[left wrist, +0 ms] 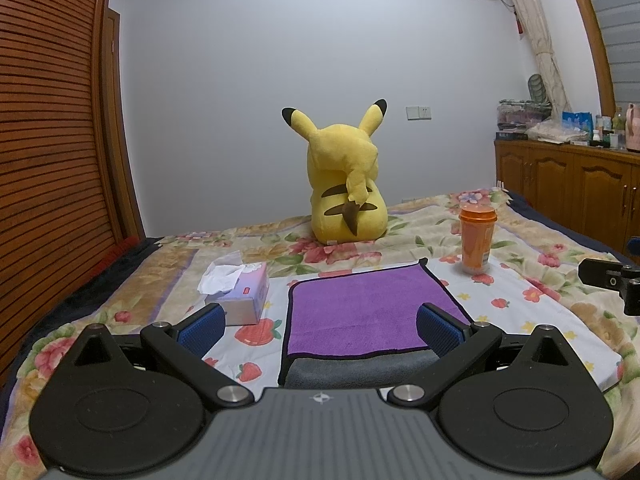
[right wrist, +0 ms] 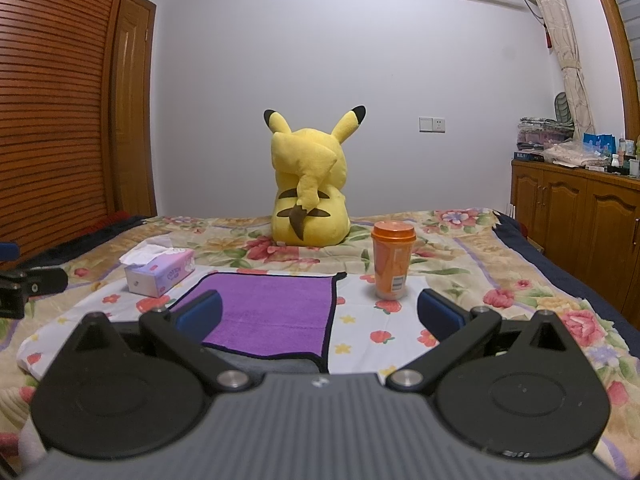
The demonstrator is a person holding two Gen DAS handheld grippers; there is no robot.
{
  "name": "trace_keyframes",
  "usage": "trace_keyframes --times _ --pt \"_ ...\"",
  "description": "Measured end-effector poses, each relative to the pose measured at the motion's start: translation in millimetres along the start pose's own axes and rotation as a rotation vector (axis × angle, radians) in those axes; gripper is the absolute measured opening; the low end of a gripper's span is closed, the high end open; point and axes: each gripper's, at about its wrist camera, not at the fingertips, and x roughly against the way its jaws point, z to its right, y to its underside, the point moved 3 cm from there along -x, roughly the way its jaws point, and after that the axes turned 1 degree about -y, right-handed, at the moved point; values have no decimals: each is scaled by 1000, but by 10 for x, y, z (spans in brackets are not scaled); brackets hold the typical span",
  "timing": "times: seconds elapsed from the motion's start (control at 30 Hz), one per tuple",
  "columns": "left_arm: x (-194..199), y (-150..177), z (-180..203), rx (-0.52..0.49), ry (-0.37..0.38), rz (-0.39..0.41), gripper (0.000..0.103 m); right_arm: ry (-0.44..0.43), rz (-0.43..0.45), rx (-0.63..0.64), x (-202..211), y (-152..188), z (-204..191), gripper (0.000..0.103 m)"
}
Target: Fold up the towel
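A purple towel (left wrist: pixel 360 312) with a dark hem lies flat on the floral bed sheet; its near edge shows a grey underside folded over. In the right wrist view the purple towel (right wrist: pixel 276 312) lies left of centre. My left gripper (left wrist: pixel 320 324) is open and empty, its blue fingers (left wrist: pixel 202 328) spread over the towel's near part, above it. My right gripper (right wrist: pixel 320 316) is open and empty, with its left finger over the towel and its right finger (right wrist: pixel 440 316) over bare sheet.
A tissue box (left wrist: pixel 240 292) stands left of the towel. An orange lidded cup (left wrist: pixel 476 240) stands at its far right corner. A yellow plush toy (left wrist: pixel 344 188) sits behind. A wooden cabinet (right wrist: pixel 580 216) is at the right, a slatted wardrobe (left wrist: pixel 48 120) at the left.
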Motion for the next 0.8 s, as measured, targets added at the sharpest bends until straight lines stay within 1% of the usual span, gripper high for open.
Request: trace_keyframes --times 0.8 --pt "0 -3 4 -2 -1 -1 103 0 -2 -1 4 4 4 103"
